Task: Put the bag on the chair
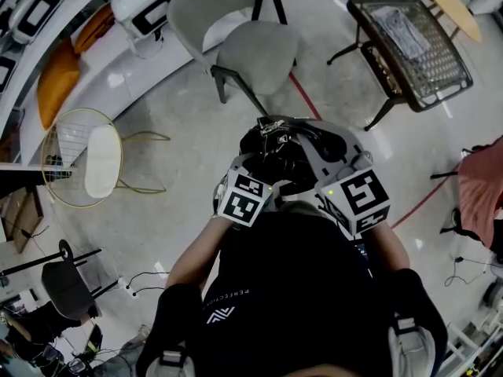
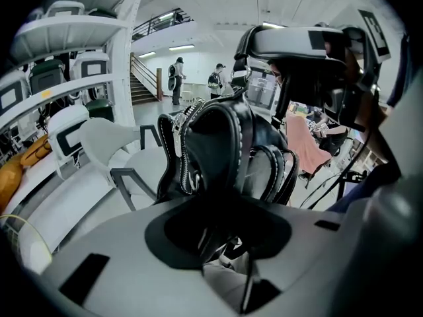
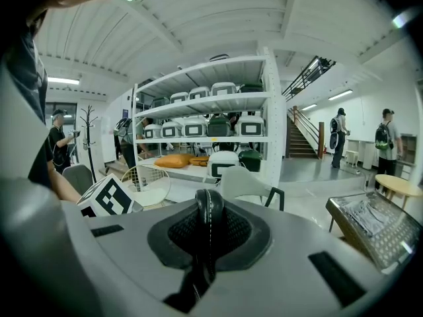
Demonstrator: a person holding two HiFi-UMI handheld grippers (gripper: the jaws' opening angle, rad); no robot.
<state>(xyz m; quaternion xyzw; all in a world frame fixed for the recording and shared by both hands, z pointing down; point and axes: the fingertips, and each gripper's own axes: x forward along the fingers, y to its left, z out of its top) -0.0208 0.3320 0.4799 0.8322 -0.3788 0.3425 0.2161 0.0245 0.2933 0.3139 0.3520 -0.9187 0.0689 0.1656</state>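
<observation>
I hold a black leather bag (image 1: 287, 149) in the air in front of the person's chest, between both grippers. My left gripper (image 1: 263, 170) is shut on the bag's body; the zip and looped straps of the bag (image 2: 218, 147) fill the left gripper view above the jaws. My right gripper (image 1: 328, 163) is shut on a black stitched strap (image 3: 209, 220) of the bag, which stands up between its jaws. The pale grey-green chair (image 1: 255, 49) stands empty on the floor just beyond the bag. That chair (image 2: 125, 157) also shows left of the bag, and behind the strap as chair (image 3: 248, 183).
A dark wire table (image 1: 413, 42) with papers stands at the far right, a round yellow table (image 1: 452, 6) beyond it. A gold wire chair (image 1: 82, 159) with a white cushion is at the left. White shelving (image 1: 71, 22) with seats and orange cushions runs along the left. Pink fabric (image 1: 481, 187) hangs at the right.
</observation>
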